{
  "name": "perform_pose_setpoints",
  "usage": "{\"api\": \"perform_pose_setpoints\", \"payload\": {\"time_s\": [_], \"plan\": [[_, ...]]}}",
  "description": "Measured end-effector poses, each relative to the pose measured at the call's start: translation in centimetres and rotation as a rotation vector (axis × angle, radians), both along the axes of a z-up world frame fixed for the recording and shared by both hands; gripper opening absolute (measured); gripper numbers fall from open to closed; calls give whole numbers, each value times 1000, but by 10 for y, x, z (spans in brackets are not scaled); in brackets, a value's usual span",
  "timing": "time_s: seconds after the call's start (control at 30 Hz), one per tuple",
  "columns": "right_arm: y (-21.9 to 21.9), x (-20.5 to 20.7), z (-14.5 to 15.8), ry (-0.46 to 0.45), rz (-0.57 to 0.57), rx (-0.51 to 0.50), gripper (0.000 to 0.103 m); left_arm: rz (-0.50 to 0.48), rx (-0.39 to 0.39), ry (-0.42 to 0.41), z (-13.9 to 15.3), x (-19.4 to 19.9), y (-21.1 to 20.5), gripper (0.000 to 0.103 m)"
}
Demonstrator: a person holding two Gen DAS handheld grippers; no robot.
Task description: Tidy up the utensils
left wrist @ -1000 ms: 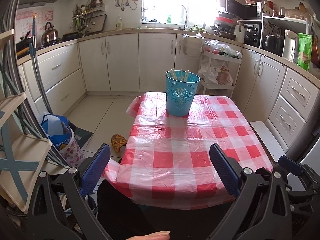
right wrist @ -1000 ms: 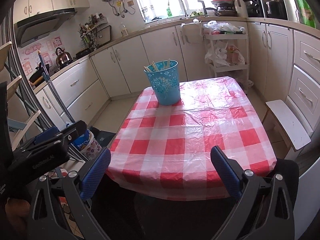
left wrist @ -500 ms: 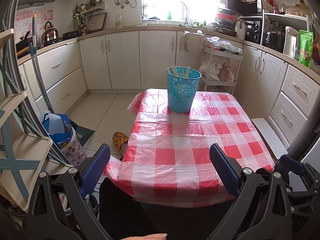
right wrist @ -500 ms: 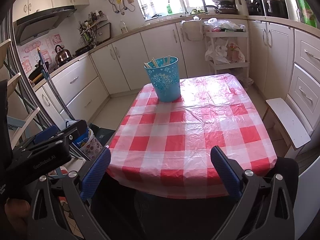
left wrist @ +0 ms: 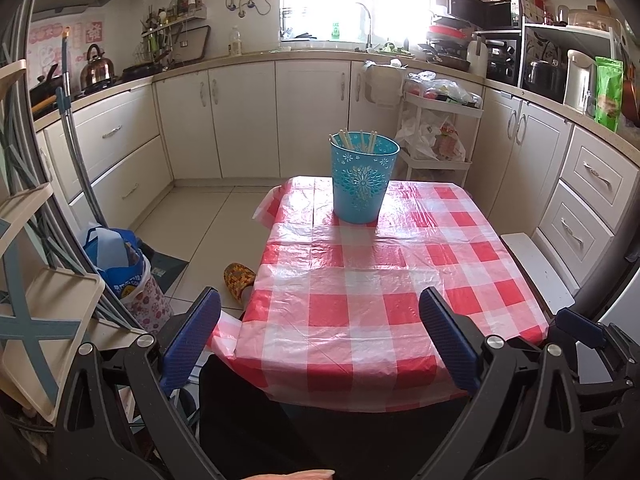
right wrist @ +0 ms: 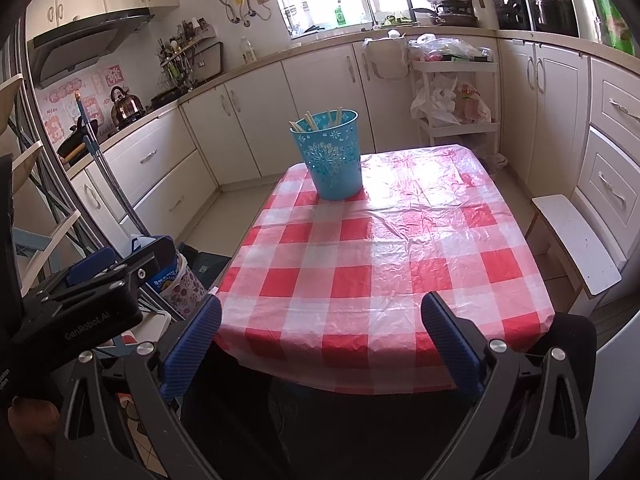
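Note:
A blue plastic bucket stands upright at the far end of the table with the red and white checked cloth. Several wooden chopsticks stick up out of it. It also shows in the right wrist view, with the chopsticks and the cloth. My left gripper is open and empty, held back off the table's near edge. My right gripper is open and empty too, also short of the near edge. The left gripper's body shows at the left of the right wrist view.
White kitchen cabinets ring the room. A white cart with bags stands behind the table. A white bench is at the table's right. A blue bag, a slipper and a folding rack are on the left.
Both grippers have drawn back and risen a little from the table, so the bucket and cloth sit lower and smaller in view. Both stay open and empty.

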State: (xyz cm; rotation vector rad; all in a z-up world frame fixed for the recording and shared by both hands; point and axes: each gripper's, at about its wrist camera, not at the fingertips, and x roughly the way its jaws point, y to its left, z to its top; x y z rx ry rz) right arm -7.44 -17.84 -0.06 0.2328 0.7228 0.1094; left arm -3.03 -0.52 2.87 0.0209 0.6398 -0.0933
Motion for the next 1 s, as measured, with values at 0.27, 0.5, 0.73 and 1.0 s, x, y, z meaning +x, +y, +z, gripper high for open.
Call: {"api": "perform_pose_setpoints", "payload": {"time_s": [0.27,0.5,0.73,1.0], "plan": [[1,-1,-1,2,-1,1,96,-4,-4,7,-1,-1,0,95],[0,-2,-3,8,2,0,96,-8,-10,18,-2,0,1,95],[0,0,-4,12,2,-2,96,-16,-15,27,-5,2,2,95],[-2,0,-7,18,-5,-4,96,-27,-56,12,-12,2,8,95]]}}
